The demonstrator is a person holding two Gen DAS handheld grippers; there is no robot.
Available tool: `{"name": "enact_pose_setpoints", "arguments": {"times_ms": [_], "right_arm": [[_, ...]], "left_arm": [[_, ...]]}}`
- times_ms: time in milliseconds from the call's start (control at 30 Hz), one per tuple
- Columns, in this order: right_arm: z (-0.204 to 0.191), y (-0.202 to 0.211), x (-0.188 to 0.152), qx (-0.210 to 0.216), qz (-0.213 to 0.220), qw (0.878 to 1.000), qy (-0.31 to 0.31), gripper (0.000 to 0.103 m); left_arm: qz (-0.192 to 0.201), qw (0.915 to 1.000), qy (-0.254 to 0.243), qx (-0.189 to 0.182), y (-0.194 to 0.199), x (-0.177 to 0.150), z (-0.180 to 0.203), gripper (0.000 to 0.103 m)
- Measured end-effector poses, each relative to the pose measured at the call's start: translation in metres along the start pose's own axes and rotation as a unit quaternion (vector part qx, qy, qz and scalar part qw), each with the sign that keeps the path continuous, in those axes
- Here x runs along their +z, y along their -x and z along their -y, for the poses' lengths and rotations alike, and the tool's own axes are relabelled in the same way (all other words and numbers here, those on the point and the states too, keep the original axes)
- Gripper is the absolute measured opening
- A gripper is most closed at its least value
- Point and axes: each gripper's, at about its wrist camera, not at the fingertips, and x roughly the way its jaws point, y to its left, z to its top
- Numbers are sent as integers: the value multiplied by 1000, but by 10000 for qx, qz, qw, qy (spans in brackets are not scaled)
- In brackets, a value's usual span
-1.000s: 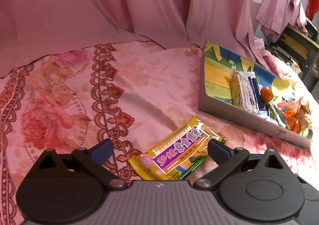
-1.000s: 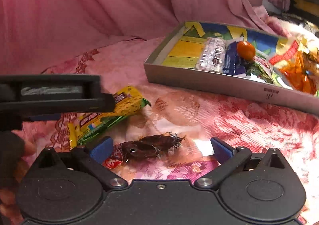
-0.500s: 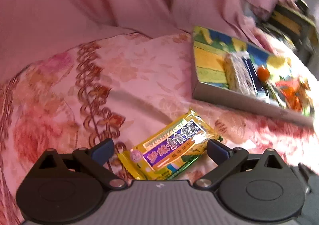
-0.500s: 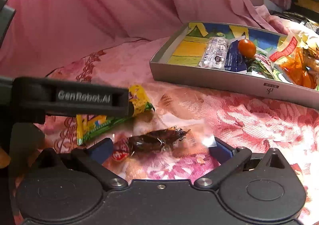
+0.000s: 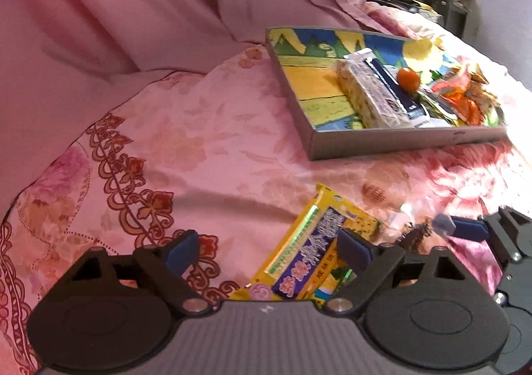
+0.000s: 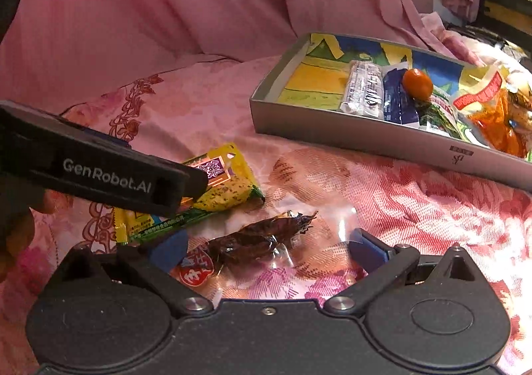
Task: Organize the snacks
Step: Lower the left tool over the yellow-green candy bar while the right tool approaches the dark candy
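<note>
On a pink floral bedspread (image 5: 212,149), two snacks lie loose near one grey tray (image 6: 365,145): one yellow packet (image 5: 312,252) between the closing, not yet gripping left gripper (image 5: 266,247), one brown clear-wrapped snack (image 6: 256,242) between the wide-open right gripper (image 6: 266,247).

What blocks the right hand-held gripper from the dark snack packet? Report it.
Nothing visible does. The dark snack packet lies on the bedspread between the open fingers of the right hand-held gripper; the yellow packet sits beside it.

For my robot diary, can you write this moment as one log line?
left hand-held gripper: closing over yellow snack pack | right hand-held gripper: open | tray: partly filled
</note>
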Motion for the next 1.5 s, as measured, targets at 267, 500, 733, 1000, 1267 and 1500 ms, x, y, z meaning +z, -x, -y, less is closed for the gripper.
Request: {"name": "enact_pose_setpoints", "arguments": {"times_ms": [267,500,733,1000,1267,1500], "right_arm": [[15,7,-3,-10,-117,9999,88,102],[45,26,-8,-4,-438,9985,335,102],[93,50,-19,334,-946,9943,365,102],[128,83,-40,478,-1180,9877,906,102],[135,82,-39,749,-1021,9919,72,102],[140,76,-32,1100,-1114,9862,-544,102]], "left_arm": [[-569,9981,-189,-174,-8,-1,21,80],[-952,9953,150,19,-6,3,34,72],[-1063,9919,605,-332,5,-10,60,72],[-997,9904,859,-420,24,-28,99,72],[-843,9685,2289,-509,27,-30,61,73],[-711,9640,2547,-292,15,-22,57,76]]}}
